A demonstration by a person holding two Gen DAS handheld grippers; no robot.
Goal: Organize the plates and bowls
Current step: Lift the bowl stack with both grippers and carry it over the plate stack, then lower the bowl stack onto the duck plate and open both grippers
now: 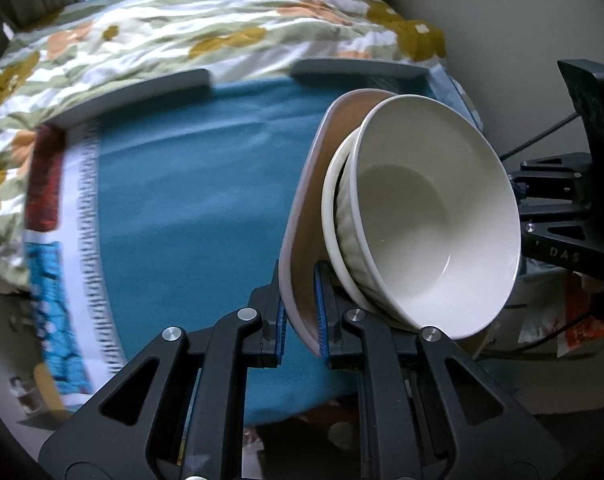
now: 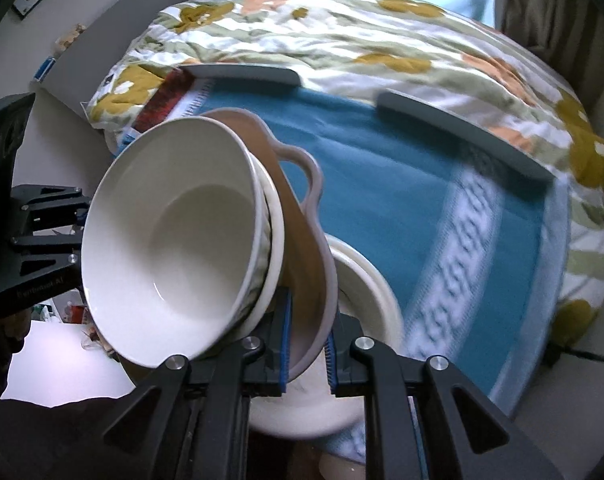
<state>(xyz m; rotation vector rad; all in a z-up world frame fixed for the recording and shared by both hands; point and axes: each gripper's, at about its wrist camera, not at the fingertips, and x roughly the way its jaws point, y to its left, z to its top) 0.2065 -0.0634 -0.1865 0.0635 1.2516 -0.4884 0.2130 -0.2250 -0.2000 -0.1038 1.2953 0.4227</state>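
The pink plate (image 2: pixel 302 248) hides most of the white dish (image 2: pixel 366 280) beneath it. The white bowl (image 1: pixel 430 208) covers the ribbed bowl (image 1: pixel 348 236) nested behind it. The cloth's patterned border (image 1: pixel 50 256) beside the plate is motion-blurred, unreadable.

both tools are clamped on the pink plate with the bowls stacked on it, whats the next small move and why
Probably keep the pink plate level and carry it slowly. The left tool and right tool each pinch only its rim, on opposite sides, and the white bowl with the dishes under it sits loose on top, off the blue cloth.
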